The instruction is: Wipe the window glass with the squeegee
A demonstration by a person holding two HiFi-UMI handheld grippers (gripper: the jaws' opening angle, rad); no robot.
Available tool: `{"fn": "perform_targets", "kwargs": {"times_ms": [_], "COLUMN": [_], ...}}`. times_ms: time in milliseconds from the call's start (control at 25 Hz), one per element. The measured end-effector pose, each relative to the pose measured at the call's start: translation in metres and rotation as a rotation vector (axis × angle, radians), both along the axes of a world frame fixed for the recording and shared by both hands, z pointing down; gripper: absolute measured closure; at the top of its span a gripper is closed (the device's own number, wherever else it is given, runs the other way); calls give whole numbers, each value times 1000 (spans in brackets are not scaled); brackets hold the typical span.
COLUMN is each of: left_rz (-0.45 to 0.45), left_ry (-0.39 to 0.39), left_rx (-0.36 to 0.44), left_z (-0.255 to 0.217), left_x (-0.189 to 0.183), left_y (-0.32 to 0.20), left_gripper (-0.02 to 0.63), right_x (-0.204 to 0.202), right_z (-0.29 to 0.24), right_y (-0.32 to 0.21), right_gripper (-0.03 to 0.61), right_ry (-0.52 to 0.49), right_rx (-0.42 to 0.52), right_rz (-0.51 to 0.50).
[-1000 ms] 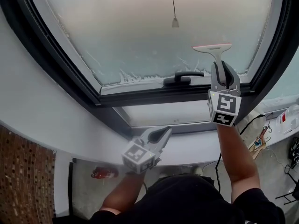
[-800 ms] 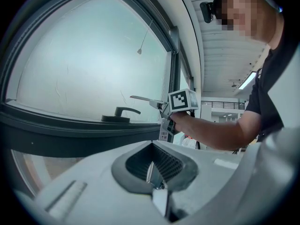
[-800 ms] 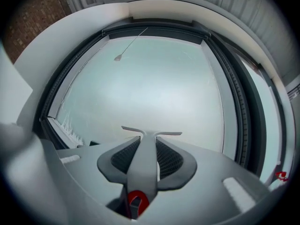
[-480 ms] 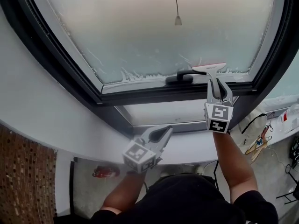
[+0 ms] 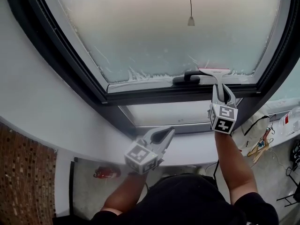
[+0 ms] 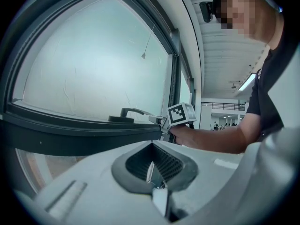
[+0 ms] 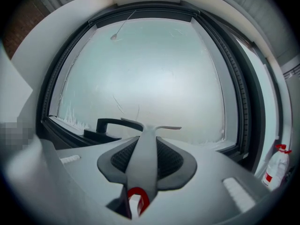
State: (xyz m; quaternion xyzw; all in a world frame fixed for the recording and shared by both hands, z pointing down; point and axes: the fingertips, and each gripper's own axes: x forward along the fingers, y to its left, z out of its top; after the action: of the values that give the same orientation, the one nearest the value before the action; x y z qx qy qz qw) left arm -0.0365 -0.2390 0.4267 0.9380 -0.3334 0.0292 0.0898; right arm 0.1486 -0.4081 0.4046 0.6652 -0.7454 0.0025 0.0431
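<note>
Head view: right gripper clenched on handle of squeegee; blade at bottom edge of frosted window glass, just beside dark window handle. Right gripper view: squeegee stem runs up between jaws. Left gripper held low, well apart from glass, jaws together, nothing between them. Spray bottle at far right.

I hold my right arm stretched forward, the right gripper upright with its fingers clamped on the squeegee, while my left arm is bent low by my body, the left gripper tilted forward with its fingers closed together on nothing.
</note>
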Motion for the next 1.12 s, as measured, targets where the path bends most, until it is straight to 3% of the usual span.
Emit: {"fn": "perform_targets", "kwargs": {"times_ms": [280, 520, 760, 1120], "left_rz": [10, 2, -30, -101], "left_ry": [-7, -17, -7, -36], "left_rx": [-5, -21, -9, -30], "left_z": [3, 14, 10, 1], "left_x": [-23, -45, -49, -30], "left_y": [11, 19, 14, 13], "left_gripper": [614, 614, 614, 614], "right_x": [-2, -7, -17, -22], "right_z": [15, 4, -8, -21], "right_y": [0, 10, 26, 46], "right_gripper": [471, 474, 474, 474], "right_ry": [-61, 2, 25, -40], "right_rx": [-43, 17, 57, 66], "right_rz": [27, 43, -19, -159]}}
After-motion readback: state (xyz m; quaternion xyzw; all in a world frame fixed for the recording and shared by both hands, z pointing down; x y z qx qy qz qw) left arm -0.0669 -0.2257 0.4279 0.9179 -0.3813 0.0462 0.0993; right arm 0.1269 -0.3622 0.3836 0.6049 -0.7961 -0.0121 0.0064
